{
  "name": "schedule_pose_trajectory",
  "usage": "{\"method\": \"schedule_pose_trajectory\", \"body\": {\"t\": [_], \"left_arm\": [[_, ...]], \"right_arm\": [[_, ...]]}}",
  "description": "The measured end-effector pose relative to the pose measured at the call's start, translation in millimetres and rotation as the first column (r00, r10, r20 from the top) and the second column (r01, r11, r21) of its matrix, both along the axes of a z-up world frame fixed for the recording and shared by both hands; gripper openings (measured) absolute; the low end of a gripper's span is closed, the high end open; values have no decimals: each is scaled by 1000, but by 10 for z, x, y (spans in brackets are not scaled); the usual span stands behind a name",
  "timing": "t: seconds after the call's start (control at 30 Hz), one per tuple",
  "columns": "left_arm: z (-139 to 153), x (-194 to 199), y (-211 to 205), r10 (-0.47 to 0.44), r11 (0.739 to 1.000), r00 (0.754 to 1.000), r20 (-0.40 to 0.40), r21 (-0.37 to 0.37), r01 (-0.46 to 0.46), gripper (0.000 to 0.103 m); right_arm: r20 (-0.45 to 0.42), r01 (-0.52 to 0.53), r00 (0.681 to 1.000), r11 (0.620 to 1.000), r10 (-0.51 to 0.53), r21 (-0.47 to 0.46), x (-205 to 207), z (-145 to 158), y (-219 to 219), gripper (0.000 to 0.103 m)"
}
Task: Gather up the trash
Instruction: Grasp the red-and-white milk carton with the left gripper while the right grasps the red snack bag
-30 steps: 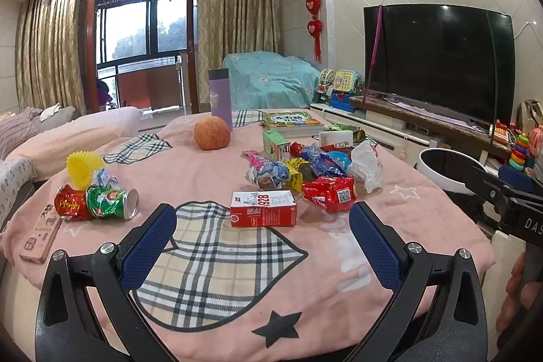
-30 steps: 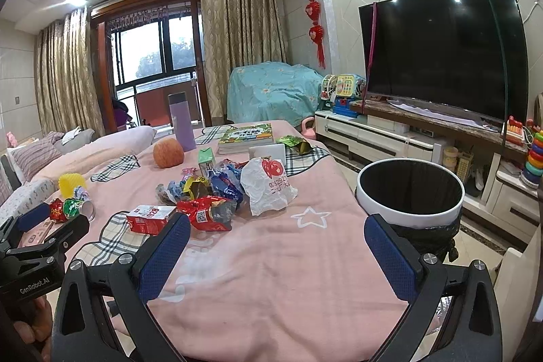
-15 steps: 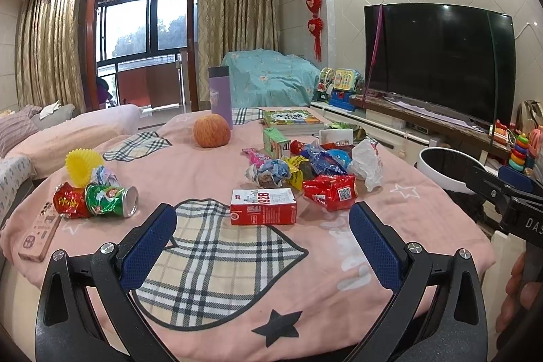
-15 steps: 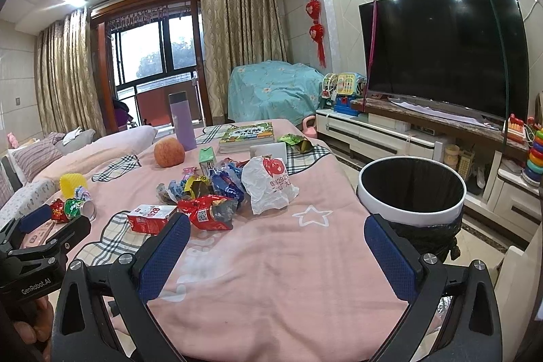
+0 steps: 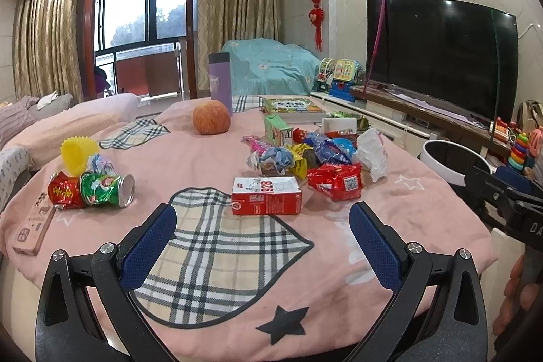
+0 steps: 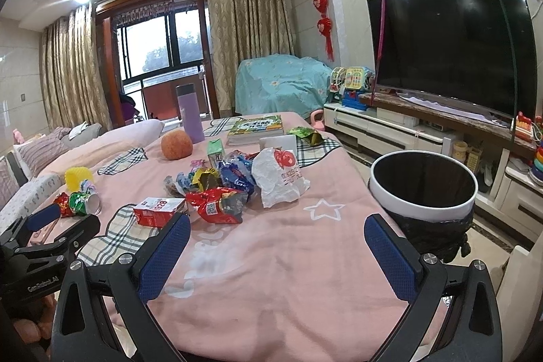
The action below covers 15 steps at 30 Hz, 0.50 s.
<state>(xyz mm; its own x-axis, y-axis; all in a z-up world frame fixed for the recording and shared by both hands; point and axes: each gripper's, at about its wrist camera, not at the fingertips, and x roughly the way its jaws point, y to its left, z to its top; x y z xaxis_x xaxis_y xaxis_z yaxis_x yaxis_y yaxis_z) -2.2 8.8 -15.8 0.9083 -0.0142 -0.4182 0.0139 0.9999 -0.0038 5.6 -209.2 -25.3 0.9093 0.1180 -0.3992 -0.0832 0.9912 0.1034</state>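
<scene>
Both tongs, left (image 5: 261,243) and right (image 6: 276,246), gape empty above the pink-clothed worktop (image 6: 271,260); a red-and-white carton (image 5: 266,195) lies beyond.

Pink blanket (image 5: 210,165) with plaid patches covers the table. Orange fruit (image 5: 211,117) sits just in front of upright purple bottle (image 5: 220,83). Picture book (image 6: 256,128) lies flat near far edge. Pink remote (image 5: 33,228) at left edge. Big dark TV (image 6: 454,53) on right wall, toys (image 6: 353,85) beside it.
</scene>
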Motion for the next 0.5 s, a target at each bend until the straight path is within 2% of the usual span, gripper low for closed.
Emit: {"method": "schedule_pose_trajectory", "body": {"t": [0.3,0.5], "left_arm": [[-109,221,194,24,1000,998,-65,-18,-25,103],[-230,452,264,21,999,990,-140,-29,-25,103]], "right_arm": [[-57,-56,997,997,59,53,168,-97,19,103],[-114,-104,987,991,114,84,378,-183,100,102]]}}
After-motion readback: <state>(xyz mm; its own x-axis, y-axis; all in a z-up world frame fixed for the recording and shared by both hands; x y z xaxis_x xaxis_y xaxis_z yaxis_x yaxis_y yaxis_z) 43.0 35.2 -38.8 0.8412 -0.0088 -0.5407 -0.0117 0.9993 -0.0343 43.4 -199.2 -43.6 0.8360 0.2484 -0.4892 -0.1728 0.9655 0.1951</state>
